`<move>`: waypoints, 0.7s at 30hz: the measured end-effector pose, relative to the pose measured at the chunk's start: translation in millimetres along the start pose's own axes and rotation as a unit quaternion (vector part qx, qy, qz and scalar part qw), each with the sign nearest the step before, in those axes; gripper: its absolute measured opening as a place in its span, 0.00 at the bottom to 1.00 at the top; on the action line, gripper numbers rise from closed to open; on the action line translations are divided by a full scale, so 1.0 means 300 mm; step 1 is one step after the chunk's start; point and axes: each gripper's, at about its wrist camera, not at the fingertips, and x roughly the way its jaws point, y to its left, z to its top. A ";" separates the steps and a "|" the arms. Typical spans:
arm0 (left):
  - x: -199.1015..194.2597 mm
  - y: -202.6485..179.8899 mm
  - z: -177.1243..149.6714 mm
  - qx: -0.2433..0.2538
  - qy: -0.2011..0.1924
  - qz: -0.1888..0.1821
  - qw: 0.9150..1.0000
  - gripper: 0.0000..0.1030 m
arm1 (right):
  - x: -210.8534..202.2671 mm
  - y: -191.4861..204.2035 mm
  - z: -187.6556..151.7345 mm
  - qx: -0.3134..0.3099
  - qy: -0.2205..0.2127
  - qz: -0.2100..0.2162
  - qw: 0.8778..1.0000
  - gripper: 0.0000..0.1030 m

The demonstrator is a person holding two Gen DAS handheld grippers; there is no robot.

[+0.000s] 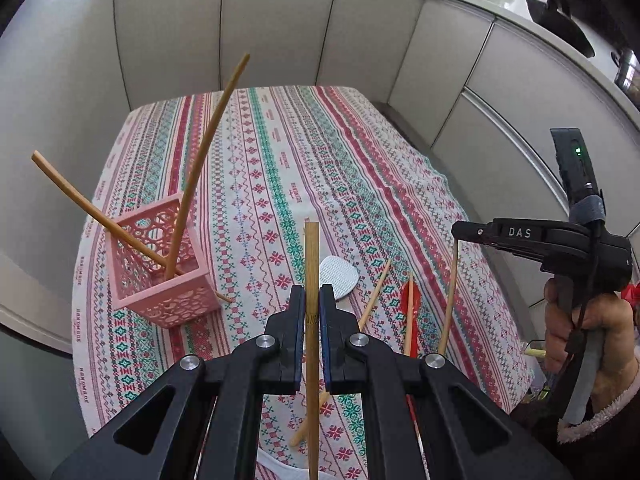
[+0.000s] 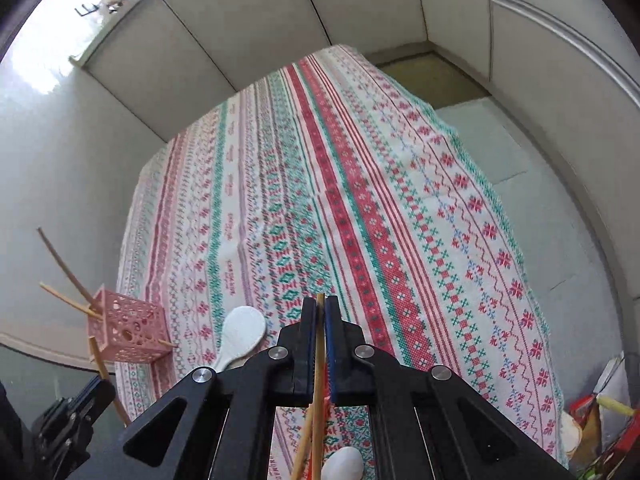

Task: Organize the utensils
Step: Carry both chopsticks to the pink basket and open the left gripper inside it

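Observation:
My left gripper [image 1: 312,300] is shut on a bamboo chopstick [image 1: 311,264] that stands upright between its jaws, above the tablecloth. A pink perforated holder [image 1: 160,268] stands to its left with two chopsticks [image 1: 200,168] leaning in it. My right gripper [image 2: 319,312] is shut on another chopstick [image 2: 319,364]; it also shows at the right of the left wrist view [image 1: 460,236], with its chopstick [image 1: 450,296] hanging down. A white rice paddle [image 2: 240,338] lies on the cloth. Loose chopsticks [image 1: 374,294] and a red utensil [image 1: 410,304] lie near it.
The table wears a striped red, green and white cloth [image 2: 360,184] and stands in a corner of grey panel walls [image 1: 280,24]. A white spoon [image 2: 344,464] lies near the front edge. Bags and clutter [image 2: 600,420] sit off the table's right side.

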 end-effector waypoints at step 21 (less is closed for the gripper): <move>-0.426 0.159 0.078 -0.085 -0.246 0.034 0.965 0.07 | -0.466 0.276 -0.048 -0.112 -0.185 0.085 0.973 0.04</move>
